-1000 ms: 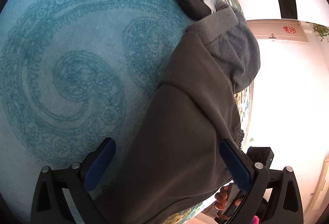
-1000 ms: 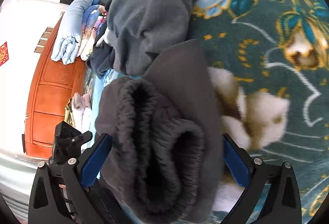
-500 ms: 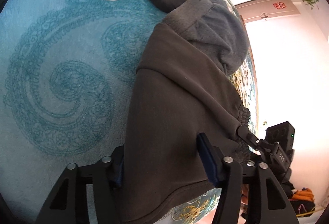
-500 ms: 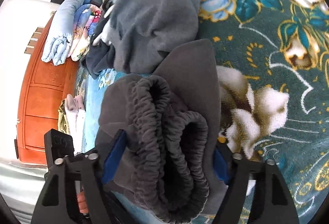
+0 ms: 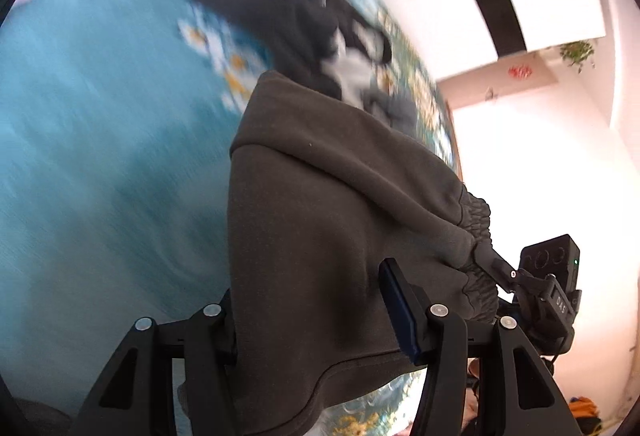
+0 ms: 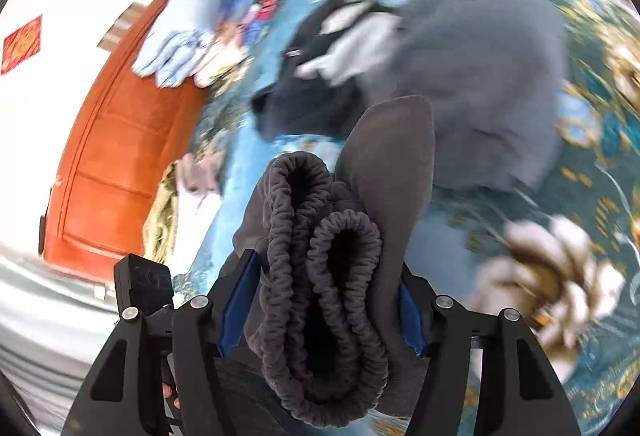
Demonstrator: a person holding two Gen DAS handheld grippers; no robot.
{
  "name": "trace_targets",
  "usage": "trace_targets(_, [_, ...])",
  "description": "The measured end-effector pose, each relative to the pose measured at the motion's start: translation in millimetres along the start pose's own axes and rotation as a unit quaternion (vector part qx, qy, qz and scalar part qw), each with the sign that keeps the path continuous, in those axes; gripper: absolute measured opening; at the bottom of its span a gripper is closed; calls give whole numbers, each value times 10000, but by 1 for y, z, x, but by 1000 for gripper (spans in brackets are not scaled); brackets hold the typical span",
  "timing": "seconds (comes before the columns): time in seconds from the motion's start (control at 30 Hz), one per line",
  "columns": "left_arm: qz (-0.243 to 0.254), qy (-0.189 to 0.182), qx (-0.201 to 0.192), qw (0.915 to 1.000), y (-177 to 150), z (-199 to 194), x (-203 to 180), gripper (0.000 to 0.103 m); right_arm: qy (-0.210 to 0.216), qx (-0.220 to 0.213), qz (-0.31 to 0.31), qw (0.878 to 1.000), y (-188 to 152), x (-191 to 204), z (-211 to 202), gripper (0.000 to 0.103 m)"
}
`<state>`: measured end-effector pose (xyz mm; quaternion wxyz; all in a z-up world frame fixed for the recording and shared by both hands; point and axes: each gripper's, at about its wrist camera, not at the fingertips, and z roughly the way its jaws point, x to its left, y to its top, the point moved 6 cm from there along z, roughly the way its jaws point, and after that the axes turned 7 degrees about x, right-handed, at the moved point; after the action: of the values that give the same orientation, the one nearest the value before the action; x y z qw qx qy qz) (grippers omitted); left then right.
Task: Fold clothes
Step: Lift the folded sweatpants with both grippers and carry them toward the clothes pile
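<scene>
Both tools clamp the dark grey trousers above the bed (image 5: 80, 140): left tool (image 5: 312, 320) on the folded cloth (image 5: 320, 216), right tool (image 6: 324, 308) on the bunched waistband (image 6: 324, 276).

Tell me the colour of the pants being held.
Dark grey pants, clearest in the right wrist view.

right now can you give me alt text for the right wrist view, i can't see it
The right gripper is shut on the bunched elastic end of dark grey trousers, lifted above a blue flowered bedspread. Behind lie a grey garment and a black and white one, with folded pale blue bedding by an orange wooden headboard. The background is blurred.
</scene>
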<state>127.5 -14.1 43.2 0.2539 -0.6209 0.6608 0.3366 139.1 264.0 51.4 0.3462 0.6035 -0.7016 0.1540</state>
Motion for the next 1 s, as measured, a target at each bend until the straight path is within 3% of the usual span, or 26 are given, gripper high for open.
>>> trace_targets(0.17, [-15,-18,-806,9967,32,-99,24,58,442,174,-502,9976,37,81,40,64])
trace_targets(0.27, [-5,141,-1285,9916,56,-158,42,58,674,333,-1001,9921,61,150,73,64])
trace_targets(0.53, [-291,600,-2231,9725,121,-305,112,59,1673,710,-1789,9669,115,337,184,64])
trace_targets(0.67, [-581,758,-2628,9601,143,-369,160,59,1929,923,-2037,9554,129,410,244,64])
trace_targets(0.83, [-867,1078,-2844,9487,170,-420,212,59,1974,1228,-2217,9470,134,465,313,64])
trace_targets(1.0, [-1200,1141,-2836,9446,174,-436,261,59,1796,1452,-2387,9432,135,474,371,64])
